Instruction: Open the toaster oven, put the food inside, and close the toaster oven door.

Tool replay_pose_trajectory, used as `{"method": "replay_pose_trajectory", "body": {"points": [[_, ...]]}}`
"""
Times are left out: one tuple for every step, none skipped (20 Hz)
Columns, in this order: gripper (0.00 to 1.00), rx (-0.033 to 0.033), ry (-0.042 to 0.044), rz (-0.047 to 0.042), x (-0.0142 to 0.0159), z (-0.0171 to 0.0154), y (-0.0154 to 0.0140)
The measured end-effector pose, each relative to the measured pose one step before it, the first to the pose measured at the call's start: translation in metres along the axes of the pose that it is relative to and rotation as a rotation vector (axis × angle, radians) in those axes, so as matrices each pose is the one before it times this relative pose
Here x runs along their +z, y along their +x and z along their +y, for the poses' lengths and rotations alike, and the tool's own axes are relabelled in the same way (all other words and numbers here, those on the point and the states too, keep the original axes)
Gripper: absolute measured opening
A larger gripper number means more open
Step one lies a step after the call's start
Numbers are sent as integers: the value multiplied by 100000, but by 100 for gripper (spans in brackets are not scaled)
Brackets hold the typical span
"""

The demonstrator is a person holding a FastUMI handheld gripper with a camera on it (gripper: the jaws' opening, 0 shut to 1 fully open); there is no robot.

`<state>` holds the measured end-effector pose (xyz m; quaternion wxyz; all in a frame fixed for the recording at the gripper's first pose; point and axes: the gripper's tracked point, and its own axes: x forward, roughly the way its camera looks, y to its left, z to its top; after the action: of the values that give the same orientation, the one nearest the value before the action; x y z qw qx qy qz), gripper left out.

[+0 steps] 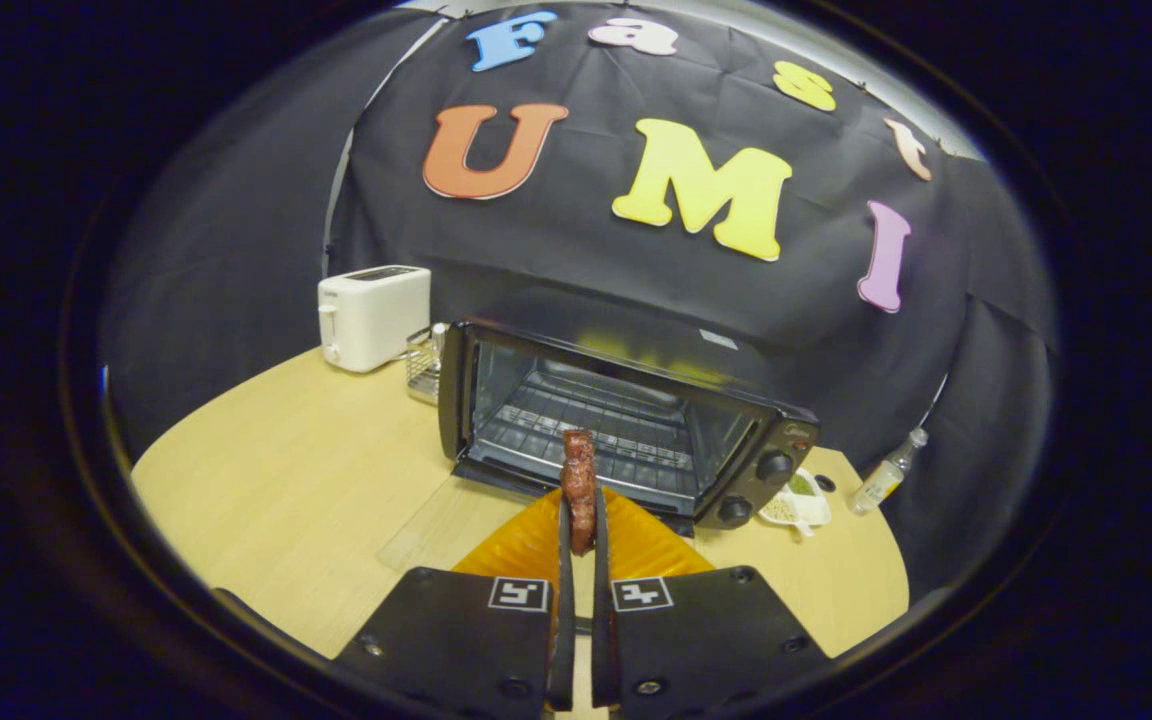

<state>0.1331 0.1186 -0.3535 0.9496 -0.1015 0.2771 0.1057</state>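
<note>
Gripper [581, 530] fingers pinch a reddish-brown meat strip [579, 480], upright, before the open toaster oven [626, 420] on a wooden table [296, 500]

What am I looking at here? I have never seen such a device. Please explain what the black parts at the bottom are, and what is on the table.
The camera rides on a hand-held gripper, a tool a person carries, and looks forward along it. The two black fingers at the bottom are pressed together on a piece of brown meat, holding it upright. Under it lies an orange plate. Just beyond, on the wooden table, stands a black toaster oven with its glass door folded down flat and the wire rack visible inside. Left of the oven is a white toaster; to the right are a small white dish and a clear bottle.
</note>
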Motion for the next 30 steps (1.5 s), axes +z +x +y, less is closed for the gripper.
{"method": "replay_pose_trajectory", "body": {"points": [[10,-709,2500,-2070,360,-33,809],[10,-827,2975,-2180,345,-72,895],[10,-1524,3313,-1193,16,-224,854],[10,-669,5215,-950,97,-88,767],[10,1420,6856,-352,116,171,907],[10,2188,7454,142,69,315,883],[10,2480,7595,83,-184,126,829],[10,2715,6700,459,26,15,906],[10,2907,6451,-237,84,-40,885],[10,2750,6143,-1323,399,-48,847],[10,2810,5876,-705,279,107,761],[10,2362,4496,662,18,-38,923],[10,2227,4029,864,-36,-276,757],[10,2792,3894,33,328,-62,842],[10,2234,3834,73,227,-40,716],[10,1285,2807,532,134,-219,657],[10,-11,1509,521,9,-506,530],[10,-1767,1113,-108,137,-825,454],[11,-3007,121,-105,-58,-1102,395],[11,-906,2103,-1419,393,-713,63],[12,-3,1568,-236,124,-318,387],[13,-2233,42,-605,431,-867,143],[15,-1340,-440,-521,226,-514,64],[18,-1340,-1296,-41,201,-377,52],[22,-1320,-1647,-674,100,-365,137],[24,-1069,-1921,-778,246,-240,72],[28,-2592,-2635,-385,34,-512,27],[30,-3774,-3295,-400,20,-755,-4],[36,-4121,-3242,-860,24,-720,-87],[42,-1848,-2937,-824,420,-278,-199]]}}
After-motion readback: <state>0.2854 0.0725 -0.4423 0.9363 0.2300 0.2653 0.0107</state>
